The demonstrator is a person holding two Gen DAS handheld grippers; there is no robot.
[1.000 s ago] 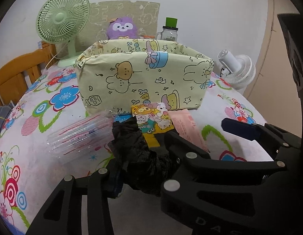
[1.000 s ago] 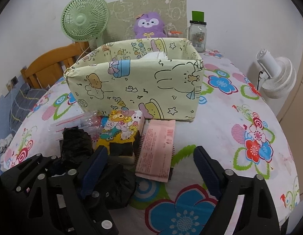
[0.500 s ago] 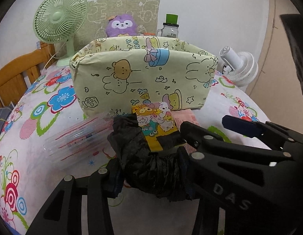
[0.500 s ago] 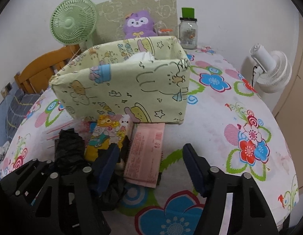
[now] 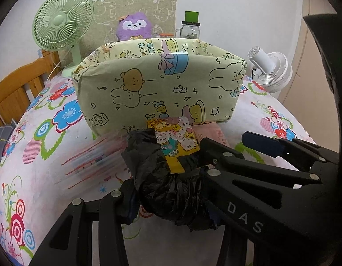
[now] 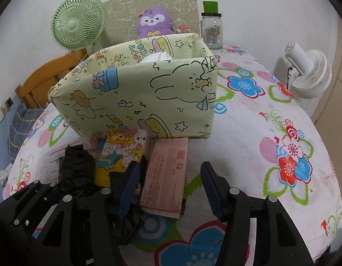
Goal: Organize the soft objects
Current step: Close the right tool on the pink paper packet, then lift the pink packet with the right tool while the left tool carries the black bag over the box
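front: storage box point(image 6: 135, 102) blocks | right: tablecloth point(image 6: 248, 137) bare, passable

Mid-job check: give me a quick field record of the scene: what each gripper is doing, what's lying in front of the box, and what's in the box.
left gripper: shut on black plastic bag
right gripper: jaws closing around pink packet, pads not yet pressing
cartoon tissue pack: flat between bag and pink packet
clear packet: on tablecloth, left of bag
fabric box: upright behind the items, something white inside
behind box: purple plush, green fan, jar
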